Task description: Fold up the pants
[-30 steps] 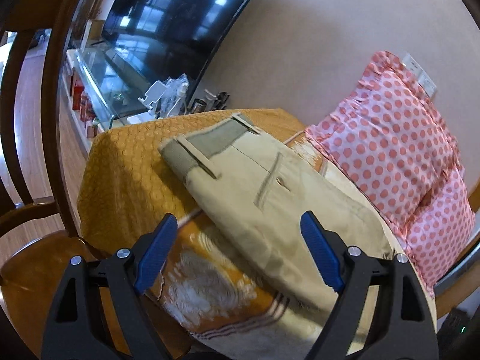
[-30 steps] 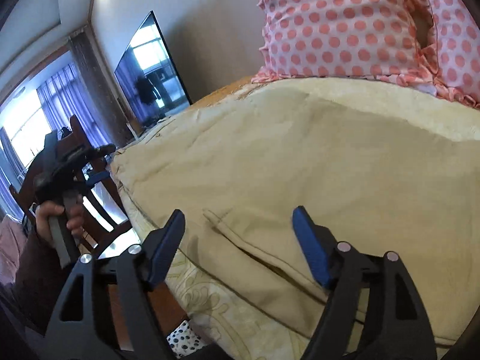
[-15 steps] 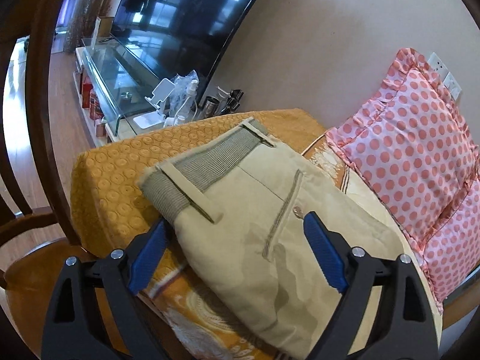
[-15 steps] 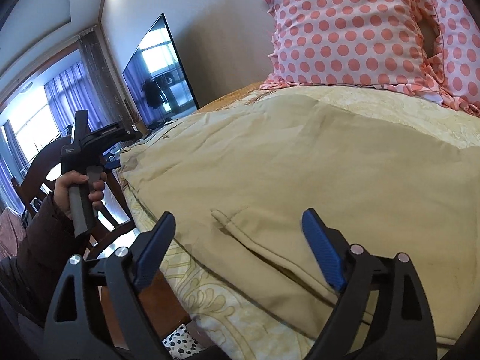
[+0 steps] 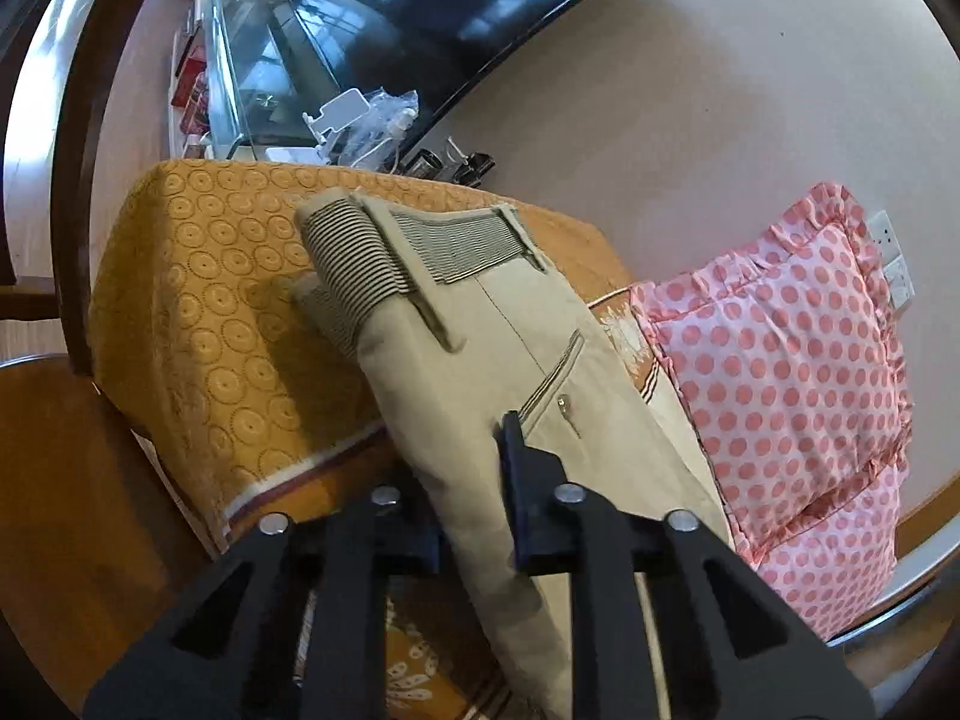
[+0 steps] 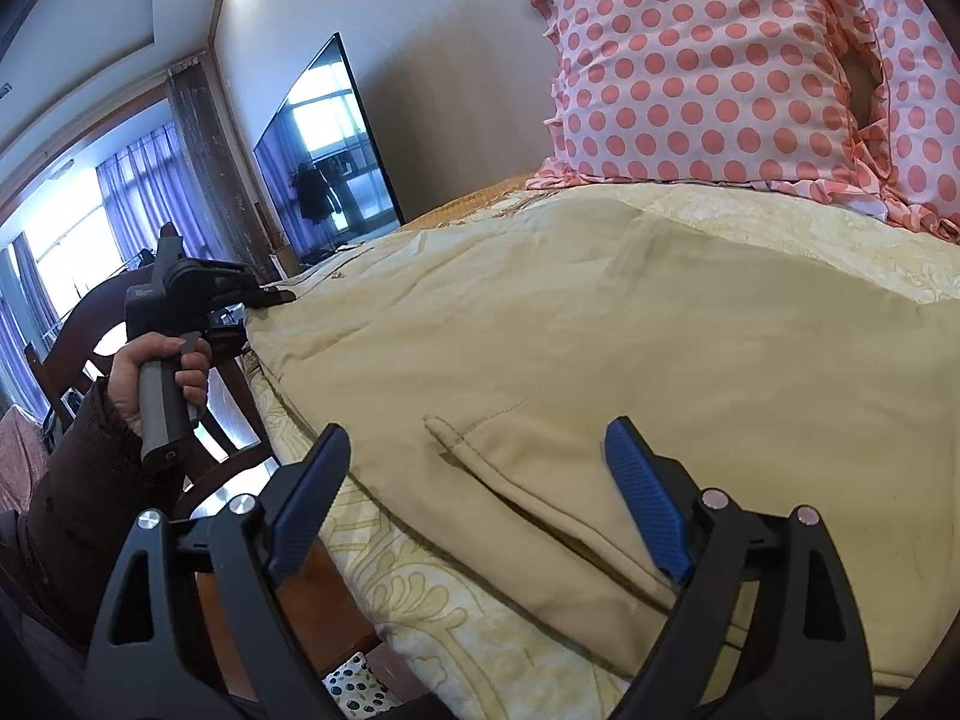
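Beige pants [image 5: 492, 354] lie folded on an orange-and-cream bedspread [image 5: 216, 300], the ribbed waistband at the far end. My left gripper [image 5: 474, 498] is shut on the near edge of the pants below the back pocket; the cloth hides the left finger. In the right wrist view the pants [image 6: 630, 330] spread across the bed, and my right gripper [image 6: 474, 498] is open over their near edge, around a seam flap, touching nothing. The left gripper [image 6: 264, 300] shows there at the far left edge of the pants, held by a hand.
Pink polka-dot pillows [image 5: 792, 372] stand against the wall behind the pants, also in the right wrist view [image 6: 720, 60]. A dark TV [image 5: 456, 6] and a glass stand with clutter [image 5: 336, 114] are beyond the bed. A wooden chair [image 5: 72, 120] stands left of the bed.
My left gripper has moved in and shut on the pants' near edge; it was open before. The right gripper has stayed open, shifting only slightly.
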Action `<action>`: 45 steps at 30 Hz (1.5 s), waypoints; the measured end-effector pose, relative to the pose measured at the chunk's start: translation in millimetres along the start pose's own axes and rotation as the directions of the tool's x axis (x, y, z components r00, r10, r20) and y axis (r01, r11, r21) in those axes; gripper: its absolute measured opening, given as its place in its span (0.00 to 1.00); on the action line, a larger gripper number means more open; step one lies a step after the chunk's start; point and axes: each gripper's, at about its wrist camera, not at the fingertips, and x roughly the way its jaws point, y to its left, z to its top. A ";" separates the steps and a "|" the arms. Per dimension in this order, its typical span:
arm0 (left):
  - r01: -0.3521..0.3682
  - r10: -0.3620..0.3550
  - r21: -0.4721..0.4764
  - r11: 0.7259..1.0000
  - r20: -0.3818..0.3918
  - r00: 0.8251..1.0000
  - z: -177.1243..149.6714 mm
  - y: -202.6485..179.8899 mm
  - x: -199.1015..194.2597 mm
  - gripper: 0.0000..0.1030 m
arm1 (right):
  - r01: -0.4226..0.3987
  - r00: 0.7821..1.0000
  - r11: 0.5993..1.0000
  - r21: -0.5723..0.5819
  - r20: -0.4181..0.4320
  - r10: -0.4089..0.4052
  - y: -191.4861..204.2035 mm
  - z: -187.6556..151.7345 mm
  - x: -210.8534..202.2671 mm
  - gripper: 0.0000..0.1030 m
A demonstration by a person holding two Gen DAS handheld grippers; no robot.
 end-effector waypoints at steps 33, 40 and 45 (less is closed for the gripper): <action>0.514 -0.124 0.835 0.197 -0.498 0.858 -365.8 -263.5 -27.4 0.13 | 0.310 0.826 0.777 0.548 0.250 -0.506 -149.4 -55.4 -214.8 0.85; 0.658 -0.174 0.699 0.282 -0.637 0.751 -318.4 -245.8 -61.0 0.62 | 0.229 0.869 0.866 0.444 0.307 -0.387 -126.6 -24.2 -210.0 0.89; 0.514 -0.245 0.740 0.433 -0.452 0.858 -243.8 -237.0 -53.9 0.81 | 0.119 0.948 0.928 0.352 0.238 -0.212 -114.5 -3.1 -163.4 0.90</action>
